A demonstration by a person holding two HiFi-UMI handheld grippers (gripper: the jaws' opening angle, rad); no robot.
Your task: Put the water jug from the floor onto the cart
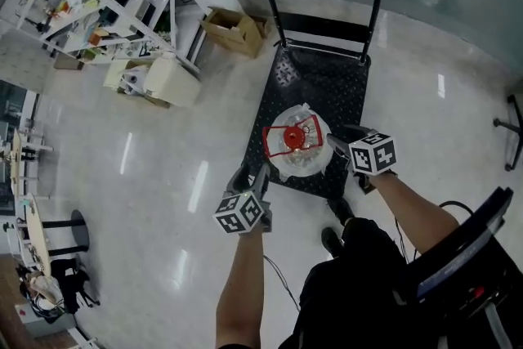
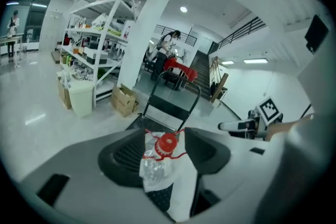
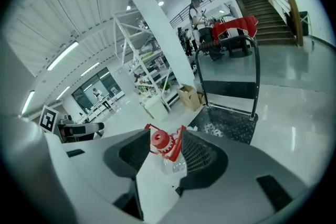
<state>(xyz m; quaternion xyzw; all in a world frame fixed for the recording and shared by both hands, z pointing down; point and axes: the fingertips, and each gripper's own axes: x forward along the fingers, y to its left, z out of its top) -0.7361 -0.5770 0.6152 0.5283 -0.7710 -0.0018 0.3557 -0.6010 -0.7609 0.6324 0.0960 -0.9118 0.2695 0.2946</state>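
The cart (image 1: 327, 90) stood straight ahead with its handle at 12 o'clock, which left the near edge free for loading. The water jug (image 1: 296, 145) sat upright on the near end of the deck, red cap up, seemingly delivered. The left gripper (image 1: 252, 178) at the jug's 7 o'clock and the right gripper (image 1: 341, 143) at its 3 o'clock flanked it. Both had their jaws spread wide and gripped nothing, probably after letting go.
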